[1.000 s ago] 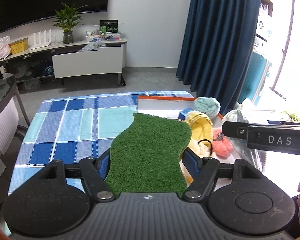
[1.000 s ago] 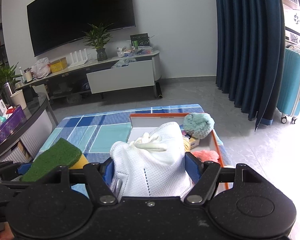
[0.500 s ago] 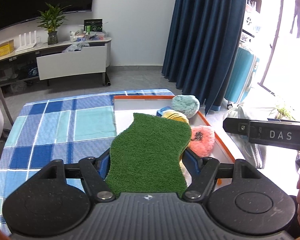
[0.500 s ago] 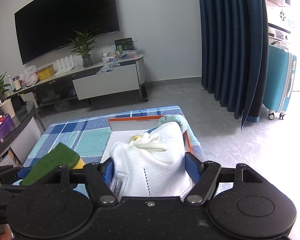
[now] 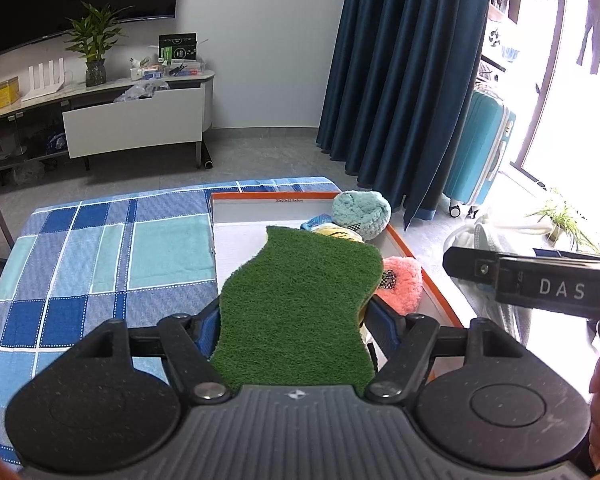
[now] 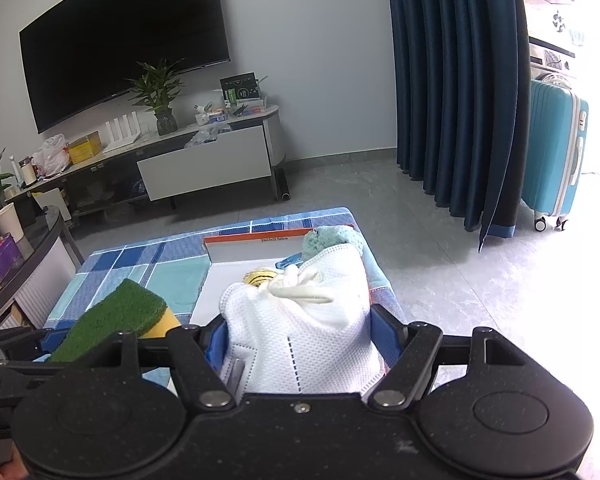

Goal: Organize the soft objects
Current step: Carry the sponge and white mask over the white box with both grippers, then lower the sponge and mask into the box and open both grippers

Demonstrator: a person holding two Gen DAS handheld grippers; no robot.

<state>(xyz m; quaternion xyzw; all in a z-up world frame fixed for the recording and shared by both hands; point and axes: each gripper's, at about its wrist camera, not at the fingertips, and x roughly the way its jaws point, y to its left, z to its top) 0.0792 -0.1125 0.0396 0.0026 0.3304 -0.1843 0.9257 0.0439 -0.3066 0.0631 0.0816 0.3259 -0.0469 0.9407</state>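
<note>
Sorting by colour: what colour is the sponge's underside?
Yellow under the green sponge; best seen in the right wrist view.

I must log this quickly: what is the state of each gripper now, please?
Left gripper: closed on the green scouring sponge.
Right gripper: closed on the white face mask.

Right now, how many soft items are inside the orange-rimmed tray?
3 visible: fluffy teal ball at the far right corner, yellow striped plush beside it, fuzzy pink puff by the right rim. More may hide behind the held items.
</note>
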